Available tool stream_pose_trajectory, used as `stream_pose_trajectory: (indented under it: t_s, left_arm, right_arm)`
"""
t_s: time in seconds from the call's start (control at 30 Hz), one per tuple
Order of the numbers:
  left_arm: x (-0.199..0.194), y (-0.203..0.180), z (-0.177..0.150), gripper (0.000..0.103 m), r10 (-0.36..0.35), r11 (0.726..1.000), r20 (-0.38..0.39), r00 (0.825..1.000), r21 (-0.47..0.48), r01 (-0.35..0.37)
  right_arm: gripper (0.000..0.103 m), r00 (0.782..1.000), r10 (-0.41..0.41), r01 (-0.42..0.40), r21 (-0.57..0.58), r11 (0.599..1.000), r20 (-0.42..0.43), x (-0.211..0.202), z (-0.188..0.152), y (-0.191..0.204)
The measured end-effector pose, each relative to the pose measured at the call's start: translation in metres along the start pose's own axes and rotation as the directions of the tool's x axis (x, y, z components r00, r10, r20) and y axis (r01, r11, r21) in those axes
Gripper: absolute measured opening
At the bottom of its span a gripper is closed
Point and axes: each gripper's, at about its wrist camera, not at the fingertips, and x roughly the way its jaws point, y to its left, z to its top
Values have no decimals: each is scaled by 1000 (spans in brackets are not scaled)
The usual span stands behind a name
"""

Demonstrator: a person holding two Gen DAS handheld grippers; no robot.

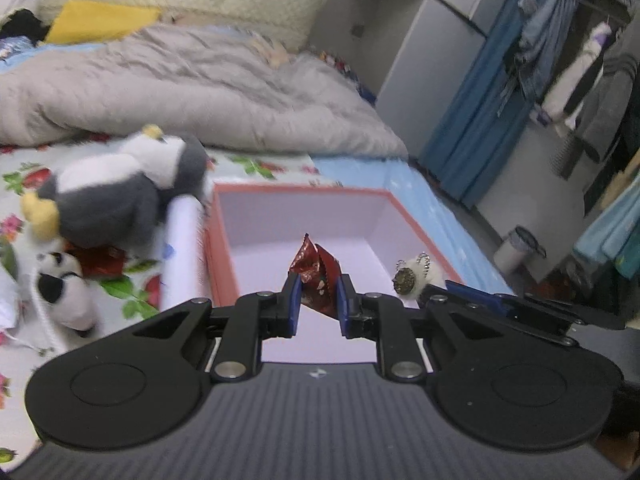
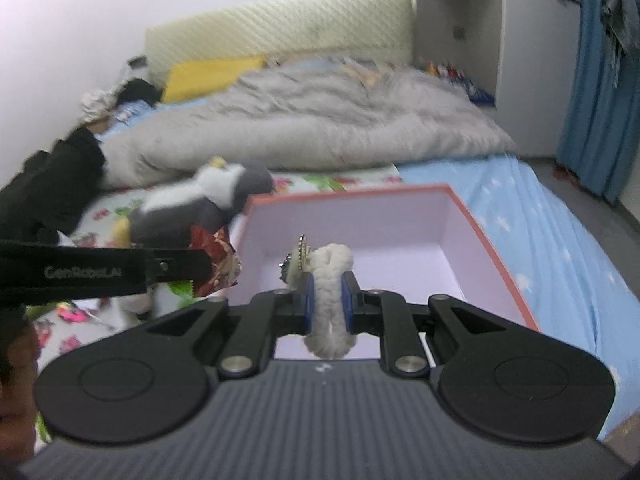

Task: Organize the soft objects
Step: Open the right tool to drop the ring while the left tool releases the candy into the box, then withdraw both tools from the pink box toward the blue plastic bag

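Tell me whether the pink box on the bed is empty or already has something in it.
Empty, as far as shown. The box shows only bare pale floor and walls; the red pouch and the white fluffy keychain are gripped above it.

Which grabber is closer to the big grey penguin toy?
The left gripper. It holds a red pouch over the box's near side, next to the grey penguin. The right gripper, holding a white fluffy charm, is farther toward the box's other side.
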Motion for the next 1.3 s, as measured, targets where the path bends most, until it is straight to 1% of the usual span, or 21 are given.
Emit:
stream_pose_trajectory:
  t_s: [0.17, 0.27, 0.37, 0.53, 0.6, 0.63, 0.67, 0.73, 0.87, 0.97, 1.1, 1.3]
  left_arm:
    - [59, -10, -13, 22, -14, 1000, -109, 994, 10, 15]
    - [89, -9, -22, 22, -21, 1000, -176, 984, -6, 21]
    - [110, -9, -31, 22, -13, 1000, -233, 972, 3, 14]
    - [136, -4, -42, 22, -3, 1000, -304, 953, 2, 4]
    - [140, -3, -45, 23, -3, 1000, -316, 949, 0, 3]
    - [141, -3, -46, 23, -3, 1000, -324, 946, -1, 3]
    - [142, -2, -46, 23, -7, 1000, -328, 945, -3, 6]
    - [141, -3, -46, 23, -14, 1000, -333, 943, -1, 15]
    - [133, -8, -42, 23, -8, 1000, -318, 948, 19, 15]
    - [120, -11, -36, 24, -12, 999, -295, 955, 30, 21]
    - [93, -18, -26, 24, -11, 998, -246, 969, 64, 27]
    - [38, -22, -18, 24, -3, 993, -171, 985, 113, 22]
  right_arm:
    - [18, 994, -32, 38, 55, 998, -109, 32, -17, -28]
    - [18, 983, -39, 55, 82, 995, -180, 53, -30, -41]
    - [18, 972, -43, 66, 94, 993, -231, 67, -40, -46]
    - [20, 966, -35, 65, 106, 992, -257, 77, -48, -51]
    - [24, 967, -23, 55, 119, 991, -254, 79, -47, -52]
    - [27, 967, -22, 56, 124, 991, -255, 79, -46, -53]
    - [31, 967, -26, 60, 128, 990, -254, 78, -45, -53]
    - [32, 970, -22, 56, 136, 989, -241, 76, -42, -54]
    - [32, 979, -17, 45, 135, 990, -203, 61, -34, -51]
    - [32, 986, -12, 35, 134, 990, -166, 44, -26, -46]
    - [32, 994, -3, 18, 136, 991, -110, 19, -17, -38]
    - [32, 999, -5, 9, 110, 994, -33, -26, -12, -13]
